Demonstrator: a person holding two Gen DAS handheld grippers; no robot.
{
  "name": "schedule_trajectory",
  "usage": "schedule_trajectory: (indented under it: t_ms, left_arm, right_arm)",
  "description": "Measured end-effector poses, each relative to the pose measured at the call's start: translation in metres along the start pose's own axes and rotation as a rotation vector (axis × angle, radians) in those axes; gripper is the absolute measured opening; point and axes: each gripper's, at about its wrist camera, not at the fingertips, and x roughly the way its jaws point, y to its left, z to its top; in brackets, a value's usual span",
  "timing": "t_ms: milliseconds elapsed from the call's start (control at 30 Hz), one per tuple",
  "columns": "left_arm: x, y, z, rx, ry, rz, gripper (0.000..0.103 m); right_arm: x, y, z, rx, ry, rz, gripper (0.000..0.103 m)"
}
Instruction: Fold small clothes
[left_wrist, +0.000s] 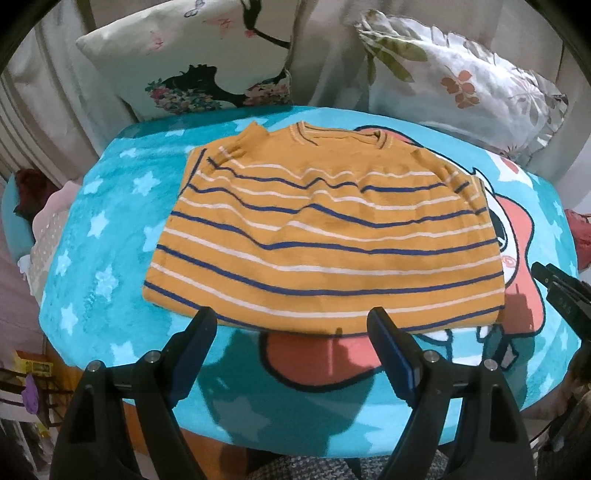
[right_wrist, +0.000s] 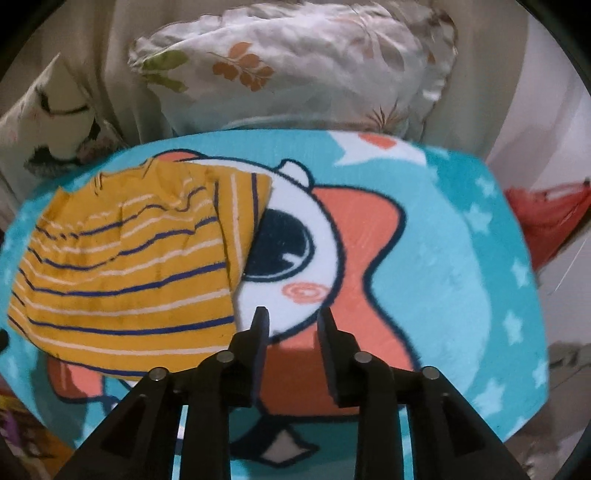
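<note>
In the left wrist view the left gripper (left_wrist: 291, 325) stands with its jaws spread wide and nothing between them, the two fingertips reaching up from the bottom of the frame to just short of the near hem of the striped shirt (left_wrist: 321, 236), seemingly hovering over it rather than touching. The shirt therefore lies straight ahead of this gripper, filling the centre of the frame, its collar toward the top and its hem running left to right across the line the fingers point along; its sleeves seem tucked in already, so the body reads as a wide rectangle. In the right wrist view the right gripper (right_wrist: 291, 314) has its jaws partly parted and empty, poised over the white and orange cartoon print of the blue blanket (right_wrist: 461, 258), and the shirt (right_wrist: 122, 266) sits off to the left of the frame, its right edge just beside the left fingertip but not between the pads. That same gripper shows as a dark shape at the right edge of the left wrist view, apart from the cloth. So the left hand looks the nearer and better aligned for taking the hem, while the right would need to shift left to reach its corner. Both grippers point steeply down at the blanket. Two pillows, a leaf-print pillow (right_wrist: 295, 70) and a floral pillow (left_wrist: 184, 62), rest along the top of the frames behind the blanket.
</note>
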Motion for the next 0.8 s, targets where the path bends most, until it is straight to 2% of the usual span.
schedule_trajectory:
  t_ms: [133, 667, 800]
  left_arm:
    - [0.001, -0.009, -0.001, 0.012, 0.006, 0.004, 0.083]
    - [0.0, -0.015, 0.0, 0.003, 0.005, 0.011, 0.083]
    - [-0.003, -0.019, 0.003, -0.002, 0.003, 0.0, 0.083]
  right_arm:
    - [0.0, 0.003, -0.003, -0.049, -0.009, -0.043, 0.035]
    - [0.005, 0.002, 0.008, -0.076, 0.001, -0.078, 0.041]
    - [-0.004, 0.003, 0.013, -0.082, -0.012, -0.1, 0.048]
